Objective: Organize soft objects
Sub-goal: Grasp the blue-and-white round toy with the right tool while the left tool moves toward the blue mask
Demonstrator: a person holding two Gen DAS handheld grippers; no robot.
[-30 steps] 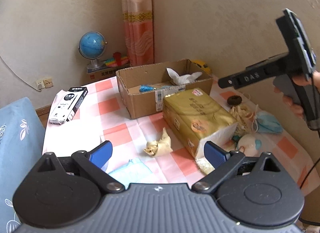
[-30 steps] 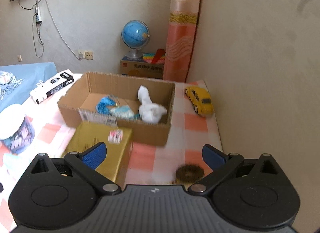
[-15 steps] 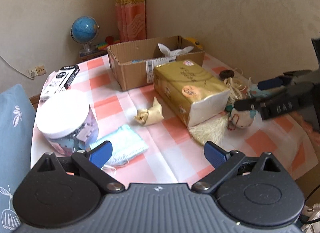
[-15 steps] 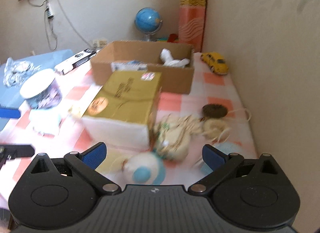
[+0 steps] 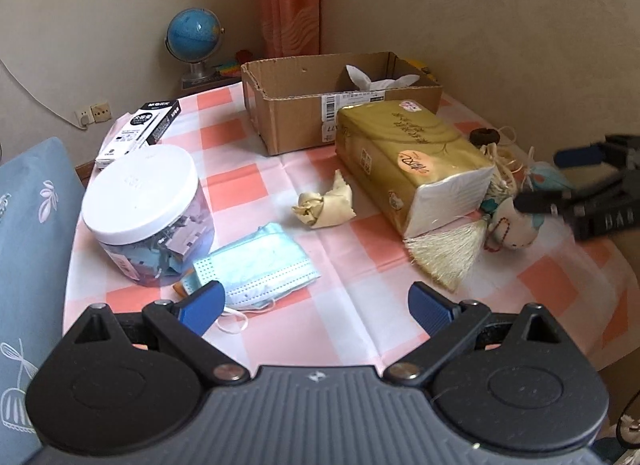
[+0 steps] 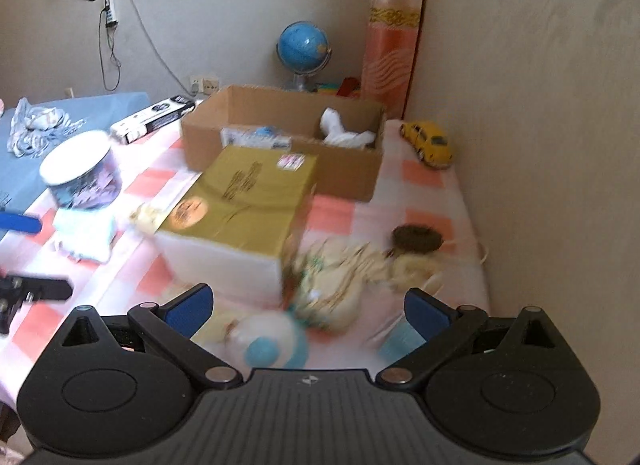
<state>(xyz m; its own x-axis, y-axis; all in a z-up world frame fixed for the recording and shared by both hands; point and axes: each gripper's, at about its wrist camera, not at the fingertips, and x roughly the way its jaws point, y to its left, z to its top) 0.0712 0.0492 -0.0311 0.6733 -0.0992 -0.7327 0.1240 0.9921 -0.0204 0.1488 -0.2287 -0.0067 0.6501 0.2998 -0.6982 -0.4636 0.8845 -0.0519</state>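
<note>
My left gripper is open and empty, hovering just short of a light blue face mask. Beyond the mask lies a crumpled yellow cloth. A gold tissue pack lies in front of the cardboard box, which holds a white cloth. My right gripper is open and empty above a white-and-blue plush ball and a cream straw doll. It shows in the left wrist view as the right gripper.
A white-lidded jar and a black-and-white carton stand at the left. A cream tassel, a brown ring and a yellow toy car lie near the wall. A globe stands behind the table.
Both grippers have drawn back from the cardboard box. The jar and mask came into the left view. The right gripper dropped low over the plush toys at the right.
</note>
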